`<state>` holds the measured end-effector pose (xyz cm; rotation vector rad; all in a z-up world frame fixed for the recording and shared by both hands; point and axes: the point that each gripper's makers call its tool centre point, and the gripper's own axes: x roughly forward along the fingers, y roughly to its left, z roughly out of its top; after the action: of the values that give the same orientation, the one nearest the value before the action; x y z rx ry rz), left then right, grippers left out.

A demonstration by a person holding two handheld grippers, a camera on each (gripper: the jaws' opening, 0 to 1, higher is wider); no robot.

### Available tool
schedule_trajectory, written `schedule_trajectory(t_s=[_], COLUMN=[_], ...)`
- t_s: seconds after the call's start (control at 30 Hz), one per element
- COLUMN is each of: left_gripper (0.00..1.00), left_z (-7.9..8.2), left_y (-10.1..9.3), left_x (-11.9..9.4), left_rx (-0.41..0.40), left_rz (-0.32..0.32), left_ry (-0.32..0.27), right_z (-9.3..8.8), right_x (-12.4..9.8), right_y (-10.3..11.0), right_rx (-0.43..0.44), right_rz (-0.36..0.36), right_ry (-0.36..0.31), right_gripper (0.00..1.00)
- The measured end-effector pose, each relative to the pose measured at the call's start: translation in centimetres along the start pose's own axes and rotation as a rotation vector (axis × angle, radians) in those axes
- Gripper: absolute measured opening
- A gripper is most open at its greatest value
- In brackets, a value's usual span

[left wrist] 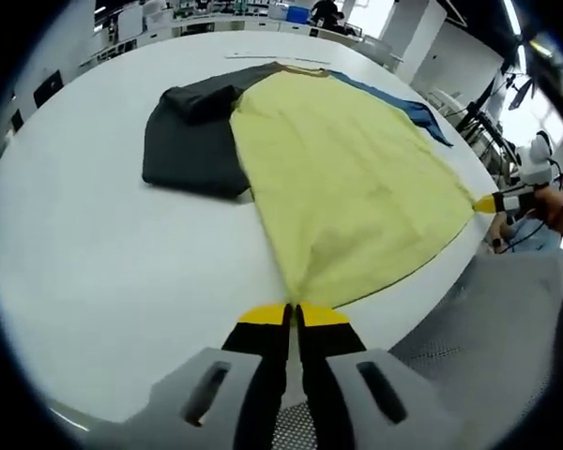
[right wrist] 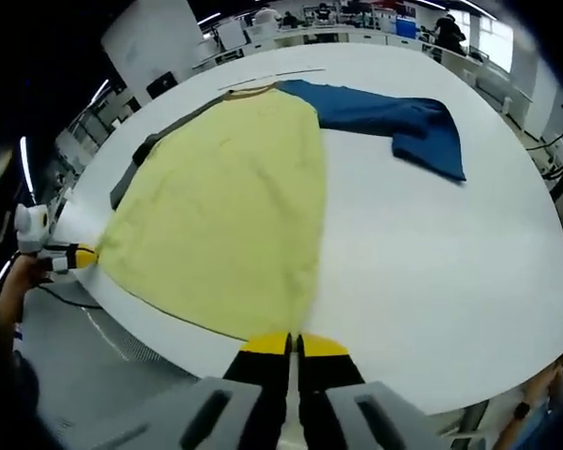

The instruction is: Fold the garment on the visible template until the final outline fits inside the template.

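Now both tongs [left wrist: 293,314] [right wrist: 294,345] clamp the garment's [left wrist: 347,187] hem corners at the table [left wrist: 103,272] edge.

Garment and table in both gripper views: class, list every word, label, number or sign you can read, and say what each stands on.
No text can be read.
Garment: yellow body, a dark sleeve and a blue sleeve; no print or label legible.
White table: bare, no markings.
Left tool and right tool: yellow tips, no lettering.
Background shelves and equipment: anything there is too small and blurred to read.
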<state>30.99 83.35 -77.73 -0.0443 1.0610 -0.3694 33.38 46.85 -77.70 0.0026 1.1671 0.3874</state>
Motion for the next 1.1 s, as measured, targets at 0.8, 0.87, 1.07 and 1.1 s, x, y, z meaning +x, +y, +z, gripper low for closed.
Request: schedule_trajectory(t_s=[0.8, 0.87, 1.07, 1.1], left_gripper=[0.34, 0.44, 0.62, 0.64], left_z=[3.3, 3.9, 5.1, 5.2], left_y=[-0.3, -0.2, -0.4, -0.5], left_x=[-1.9, -2.1, -2.9, -3.0], left_rx=[0.014, 0.014, 0.026, 0.031], left_rz=[0.021, 0.033, 0.031, 0.031], left_ry=[-0.185, -0.217, -0.292, -0.298], right_z=[3.4, 4.1, 6.5, 7.1], right_x=[-1.4, -1.6, -1.9, -2.0], right_y=[-2.1, -2.5, -3.8, -4.1], right_rx=[0.002, 0.011, 0.048, 0.049], right_rz=[-0.048, -0.056, -0.05, -0.05], right_ry=[-0.125, -0.152, -0.241, -0.263], right_gripper=[0.38, 0.43, 0.51, 0.52])
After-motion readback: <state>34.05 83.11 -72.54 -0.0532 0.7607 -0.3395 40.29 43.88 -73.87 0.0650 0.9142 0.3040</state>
